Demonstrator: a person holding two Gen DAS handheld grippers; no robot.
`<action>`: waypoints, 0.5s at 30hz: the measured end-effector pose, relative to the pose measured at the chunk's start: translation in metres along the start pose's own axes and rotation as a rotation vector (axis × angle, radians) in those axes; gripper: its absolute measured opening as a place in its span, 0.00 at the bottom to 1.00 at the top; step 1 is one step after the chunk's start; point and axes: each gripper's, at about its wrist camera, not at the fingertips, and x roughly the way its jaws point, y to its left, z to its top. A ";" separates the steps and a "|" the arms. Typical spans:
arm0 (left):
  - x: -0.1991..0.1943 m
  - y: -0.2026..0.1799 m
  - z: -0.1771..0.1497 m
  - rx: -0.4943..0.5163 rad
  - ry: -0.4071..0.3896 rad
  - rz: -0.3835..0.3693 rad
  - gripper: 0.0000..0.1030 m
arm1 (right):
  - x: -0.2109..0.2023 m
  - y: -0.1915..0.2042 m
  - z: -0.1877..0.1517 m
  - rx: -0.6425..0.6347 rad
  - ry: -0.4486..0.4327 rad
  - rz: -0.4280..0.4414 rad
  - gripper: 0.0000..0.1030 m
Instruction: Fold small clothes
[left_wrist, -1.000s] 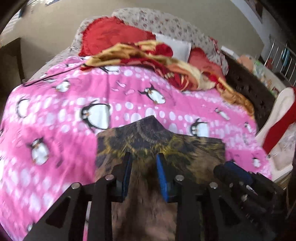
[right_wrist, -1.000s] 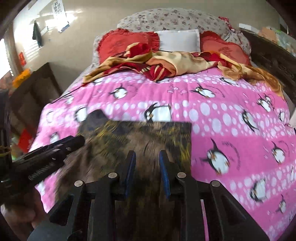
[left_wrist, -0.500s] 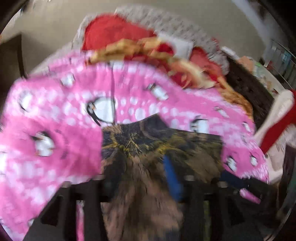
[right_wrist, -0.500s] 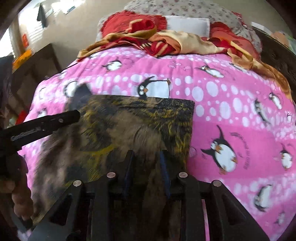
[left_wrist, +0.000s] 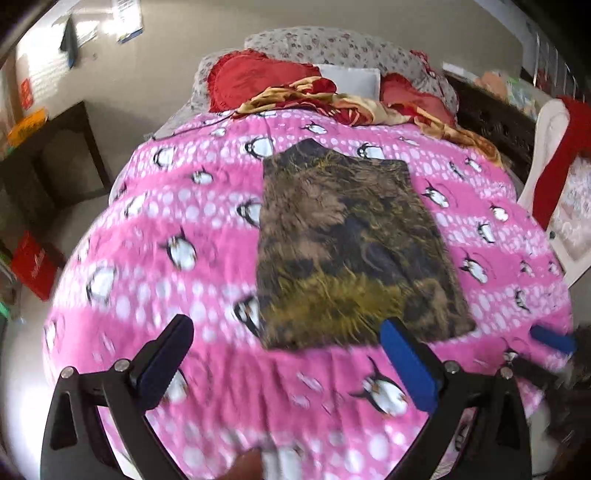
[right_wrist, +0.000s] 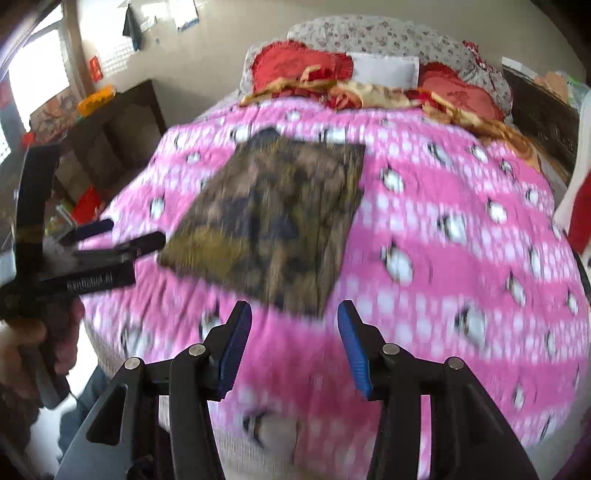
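A small brown, black and yellow patterned garment (left_wrist: 354, 243) lies flat and spread on the pink penguin blanket (left_wrist: 177, 221); it also shows in the right wrist view (right_wrist: 280, 218). My left gripper (left_wrist: 288, 362) is open and empty, held above the blanket just short of the garment's near edge. My right gripper (right_wrist: 291, 347) is open and empty, also just short of the near edge. The left gripper's fingers (right_wrist: 140, 242) show at the garment's left corner in the right wrist view.
Red cushions (left_wrist: 258, 83), a white pillow and a crumpled red-and-gold cloth (left_wrist: 332, 99) lie at the head of the bed. A dark cabinet (left_wrist: 55, 162) stands to the left, a dark carved bed frame (left_wrist: 495, 122) and white chair to the right.
Both grippers have opened, let go of the garment and pulled back and up from it. The garment now lies flat on the blanket.
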 end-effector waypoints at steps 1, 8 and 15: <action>0.000 -0.001 -0.005 -0.009 0.014 -0.023 1.00 | -0.001 0.002 -0.010 -0.009 0.008 -0.017 0.47; -0.003 -0.021 -0.028 -0.034 0.073 -0.059 1.00 | -0.011 -0.003 -0.052 0.019 0.038 -0.031 0.47; -0.004 -0.038 -0.043 0.022 0.096 -0.023 1.00 | -0.025 -0.006 -0.059 0.042 0.021 -0.037 0.47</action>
